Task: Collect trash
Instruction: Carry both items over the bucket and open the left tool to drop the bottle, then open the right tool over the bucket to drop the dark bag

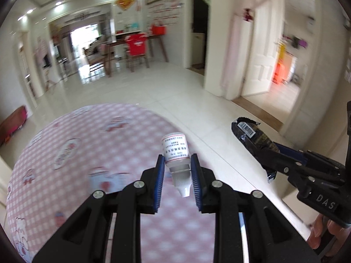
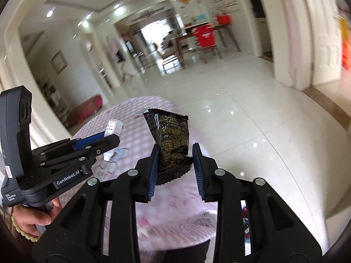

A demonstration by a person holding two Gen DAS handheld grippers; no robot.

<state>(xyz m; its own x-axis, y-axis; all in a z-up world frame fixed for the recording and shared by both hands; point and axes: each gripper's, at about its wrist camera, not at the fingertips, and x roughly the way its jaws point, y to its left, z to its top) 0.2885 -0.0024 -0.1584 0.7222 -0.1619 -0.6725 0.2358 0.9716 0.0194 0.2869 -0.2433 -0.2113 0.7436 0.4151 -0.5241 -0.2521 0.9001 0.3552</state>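
My left gripper (image 1: 177,168) is shut on a small white dropper bottle (image 1: 176,153), cap end toward the camera, held above the pink checked tablecloth (image 1: 83,153). The bottle also shows in the right wrist view (image 2: 114,128), with the left gripper (image 2: 109,137) at the left. My right gripper (image 2: 175,164) is shut on a black and gold snack wrapper (image 2: 170,140), held upright above the cloth. In the left wrist view the wrapper (image 1: 252,135) and right gripper (image 1: 272,155) are at the right, over the floor.
The round table with the pink cloth (image 2: 140,122) lies below both grippers. Glossy white tiled floor (image 2: 252,114) stretches beyond. A dining table and chair with a red shirt (image 1: 136,46) stand far back. White doors (image 1: 263,50) are at the right.
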